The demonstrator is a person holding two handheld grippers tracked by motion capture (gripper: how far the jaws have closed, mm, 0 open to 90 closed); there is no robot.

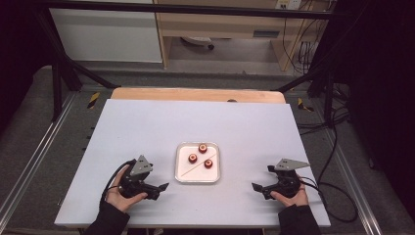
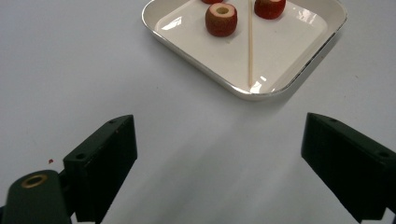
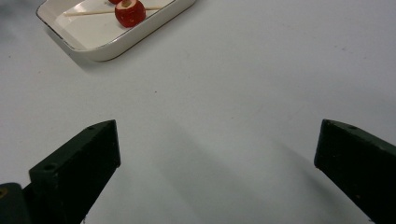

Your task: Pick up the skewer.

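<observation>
A small white square tray (image 1: pixel 196 178) sits at the middle of the white table and holds three red cored fruit pieces (image 1: pixel 193 158) and a thin wooden skewer (image 1: pixel 192 169) laid diagonally. In the left gripper view the tray (image 2: pixel 261 92) lies ahead with a fruit piece (image 2: pixel 221 19) and the skewer (image 2: pixel 250 44). My left gripper (image 1: pixel 164 187) rests on the table left of the tray, jaws wide open and empty. My right gripper (image 1: pixel 255 186) rests to the right of the tray, open and empty. The right gripper view shows the tray (image 3: pixel 107 50) and one fruit piece (image 3: pixel 130 12) at upper left.
The white table top (image 1: pixel 147 127) has bare room all round the tray. A wooden strip (image 1: pixel 195 94) runs along its far edge. Black frame posts, cables and floor rails surround the table.
</observation>
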